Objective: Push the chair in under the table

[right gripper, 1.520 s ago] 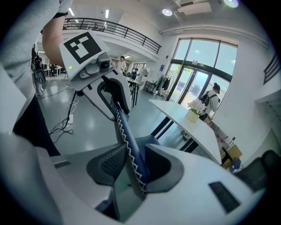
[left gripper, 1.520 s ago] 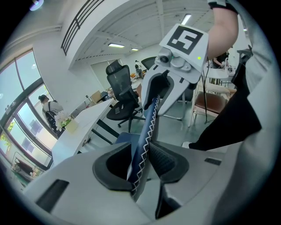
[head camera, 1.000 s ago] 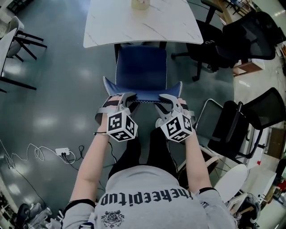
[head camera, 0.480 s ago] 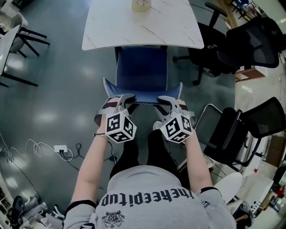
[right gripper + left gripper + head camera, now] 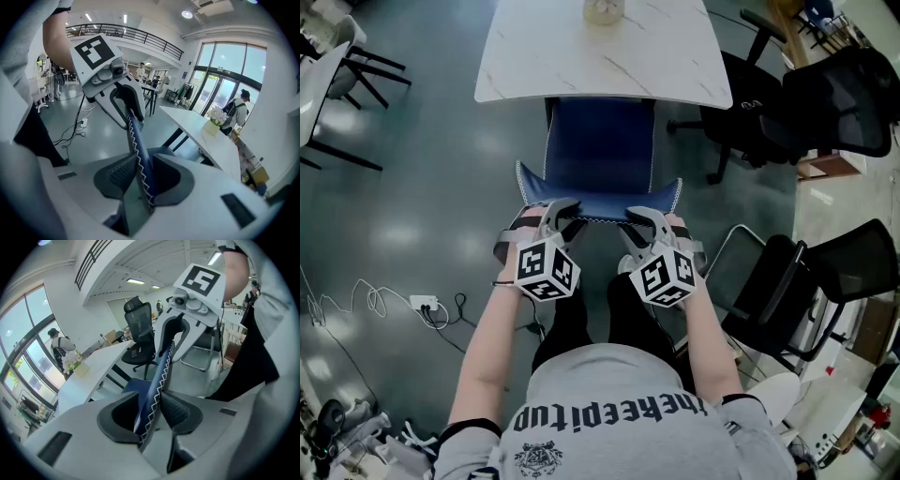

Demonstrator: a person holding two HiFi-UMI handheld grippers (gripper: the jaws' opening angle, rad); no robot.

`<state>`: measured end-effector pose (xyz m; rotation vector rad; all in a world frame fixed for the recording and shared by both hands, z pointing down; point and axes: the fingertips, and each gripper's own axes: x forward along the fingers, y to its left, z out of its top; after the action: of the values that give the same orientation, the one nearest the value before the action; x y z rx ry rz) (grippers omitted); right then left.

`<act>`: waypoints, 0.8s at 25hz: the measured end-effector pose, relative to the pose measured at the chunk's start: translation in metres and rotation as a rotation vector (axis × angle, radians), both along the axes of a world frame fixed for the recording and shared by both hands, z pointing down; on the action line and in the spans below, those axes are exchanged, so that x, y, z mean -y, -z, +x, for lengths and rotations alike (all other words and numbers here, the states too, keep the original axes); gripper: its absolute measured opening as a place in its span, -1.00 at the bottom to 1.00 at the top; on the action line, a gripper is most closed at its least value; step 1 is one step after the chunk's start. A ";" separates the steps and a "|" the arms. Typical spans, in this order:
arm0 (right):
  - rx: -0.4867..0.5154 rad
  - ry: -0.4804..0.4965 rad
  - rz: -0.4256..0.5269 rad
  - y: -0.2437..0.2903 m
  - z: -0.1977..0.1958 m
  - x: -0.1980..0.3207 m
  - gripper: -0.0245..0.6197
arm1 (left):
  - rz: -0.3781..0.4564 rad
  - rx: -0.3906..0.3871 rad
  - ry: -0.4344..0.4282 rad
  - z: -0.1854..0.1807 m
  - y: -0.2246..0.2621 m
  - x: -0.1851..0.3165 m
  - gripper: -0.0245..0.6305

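Note:
A blue chair stands with the front of its seat under the white marble table. Its backrest top edge, trimmed in white zigzag stitching, faces me. My left gripper straddles that edge near its left end, and my right gripper near its right end. In the left gripper view the backrest leans on one pad with a gap at the other; those jaws have just been opening. In the right gripper view the backrest also sits between the jaws, which have just been closing, with a slim gap beside one pad.
Black office chairs crowd the right side. A flower vase sits on the table's far edge. A power strip with cables lies on the floor at left. Dark chair legs show at top left.
The head view has drifted slightly. Both grippers stay at the backrest's top edge and the chair stands where it was.

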<state>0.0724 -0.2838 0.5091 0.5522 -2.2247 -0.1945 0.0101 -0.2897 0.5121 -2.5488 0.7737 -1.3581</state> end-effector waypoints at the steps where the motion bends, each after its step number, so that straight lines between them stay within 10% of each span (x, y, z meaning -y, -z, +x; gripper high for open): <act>1: 0.000 -0.003 0.000 -0.001 0.000 0.000 -0.57 | -0.002 -0.001 0.001 0.000 0.000 0.000 -0.46; 20: -0.036 -0.110 0.030 0.004 0.001 -0.002 -0.50 | 0.046 -0.049 0.012 -0.007 0.021 -0.014 -0.68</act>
<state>0.0731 -0.2816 0.5047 0.6807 -2.1530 -0.1796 0.0032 -0.2753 0.4911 -2.5552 0.8203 -1.2701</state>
